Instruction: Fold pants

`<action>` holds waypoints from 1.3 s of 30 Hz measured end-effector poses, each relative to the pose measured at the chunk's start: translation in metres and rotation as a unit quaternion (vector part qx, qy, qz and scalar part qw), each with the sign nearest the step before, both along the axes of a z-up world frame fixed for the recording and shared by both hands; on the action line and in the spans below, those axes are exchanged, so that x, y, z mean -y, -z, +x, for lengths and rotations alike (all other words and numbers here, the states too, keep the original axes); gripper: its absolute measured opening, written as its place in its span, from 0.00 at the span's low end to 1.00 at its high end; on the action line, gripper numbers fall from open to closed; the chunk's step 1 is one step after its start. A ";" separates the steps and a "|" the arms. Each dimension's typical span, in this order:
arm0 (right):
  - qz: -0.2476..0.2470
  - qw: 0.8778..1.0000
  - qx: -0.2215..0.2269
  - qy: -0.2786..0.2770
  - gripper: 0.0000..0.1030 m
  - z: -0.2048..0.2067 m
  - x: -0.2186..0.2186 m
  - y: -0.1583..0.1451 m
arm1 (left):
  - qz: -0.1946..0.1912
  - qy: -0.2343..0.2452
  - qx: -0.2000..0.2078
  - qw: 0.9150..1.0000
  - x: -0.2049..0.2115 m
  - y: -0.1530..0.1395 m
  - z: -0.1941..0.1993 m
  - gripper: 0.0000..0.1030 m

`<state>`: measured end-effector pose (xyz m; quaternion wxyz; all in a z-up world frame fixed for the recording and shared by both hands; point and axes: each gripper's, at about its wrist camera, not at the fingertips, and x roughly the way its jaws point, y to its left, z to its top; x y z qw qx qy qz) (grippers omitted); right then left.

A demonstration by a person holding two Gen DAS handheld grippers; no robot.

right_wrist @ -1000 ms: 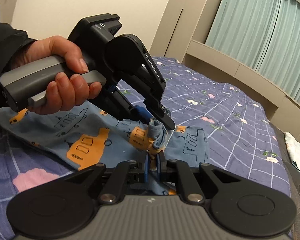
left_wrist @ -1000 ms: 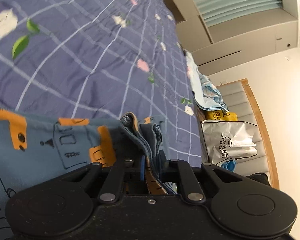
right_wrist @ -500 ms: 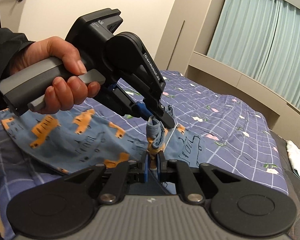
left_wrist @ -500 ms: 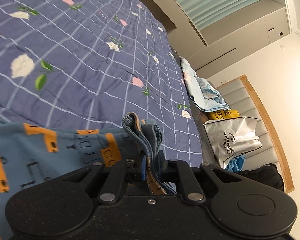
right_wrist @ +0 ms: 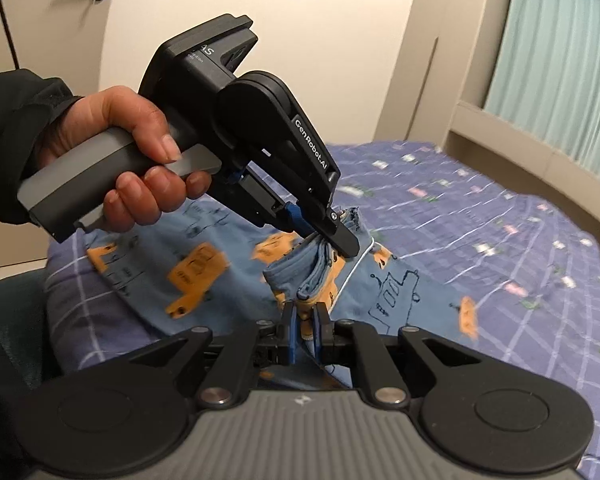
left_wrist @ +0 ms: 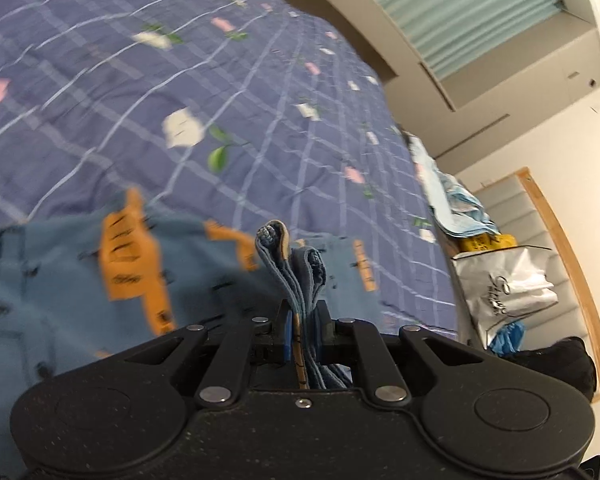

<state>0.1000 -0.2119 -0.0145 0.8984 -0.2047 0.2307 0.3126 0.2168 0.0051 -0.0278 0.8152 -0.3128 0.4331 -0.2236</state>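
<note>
My left gripper (left_wrist: 303,322) pinches a bunched edge of the blue pants (left_wrist: 60,280) with orange truck prints, and my right gripper (right_wrist: 305,330) pinches another fold just beside it. The pants trail off the near side of the purple checked bedspread (left_wrist: 180,80), my left hand (right_wrist: 132,160) above them.

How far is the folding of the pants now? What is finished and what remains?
Done: both grippers have gripped the pants. The left gripper and right gripper are each shut on bunched fabric, close together. In hand: that gripped end is raised above the bed, while the rest of the pants lies spread on it. Left: no finished fold shows; the held end must be laid down and flattened.
</note>
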 end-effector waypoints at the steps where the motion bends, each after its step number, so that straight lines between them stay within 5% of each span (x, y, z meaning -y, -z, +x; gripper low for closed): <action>1: 0.000 1.000 -0.008 -0.003 0.09 0.001 -0.003 0.003 | 0.002 -0.003 -0.002 1.000 -0.002 0.004 -0.001 0.10; 9: 0.001 0.999 -0.041 -0.011 0.09 0.004 -0.015 0.021 | 0.003 -0.026 -0.020 0.999 -0.013 0.028 -0.008 0.10; 21: 0.019 0.998 -0.054 -0.028 0.09 0.001 -0.011 0.020 | 0.017 -0.040 -0.018 0.999 -0.021 0.021 -0.024 0.10; 26: 0.020 0.998 -0.061 -0.022 0.10 0.004 -0.015 0.027 | 0.018 -0.044 -0.028 0.998 -0.025 0.031 -0.025 0.18; 29: 0.029 0.998 -0.059 -0.018 0.21 0.002 -0.009 0.023 | 0.002 -0.050 -0.026 0.998 -0.028 0.031 -0.027 0.40; 31: 0.031 0.998 -0.047 -0.002 0.47 0.001 -0.001 0.018 | 0.011 -0.062 -0.018 0.998 -0.027 0.027 -0.029 0.56; 33: 0.038 0.998 -0.033 0.025 0.62 -0.001 0.013 0.011 | 0.028 -0.074 -0.003 0.997 -0.024 0.020 -0.032 0.67; 35: 0.048 0.997 -0.022 0.061 0.69 0.000 0.031 0.005 | 0.058 -0.086 0.024 0.994 -0.018 0.011 -0.036 0.76; 37: 0.055 0.993 -0.009 0.106 0.89 0.004 0.047 0.003 | 0.101 -0.094 0.051 0.989 -0.009 0.005 -0.038 0.90; 39: 0.056 0.987 0.003 0.153 0.96 0.013 0.061 0.002 | 0.160 -0.099 0.070 0.979 0.004 0.004 -0.038 0.92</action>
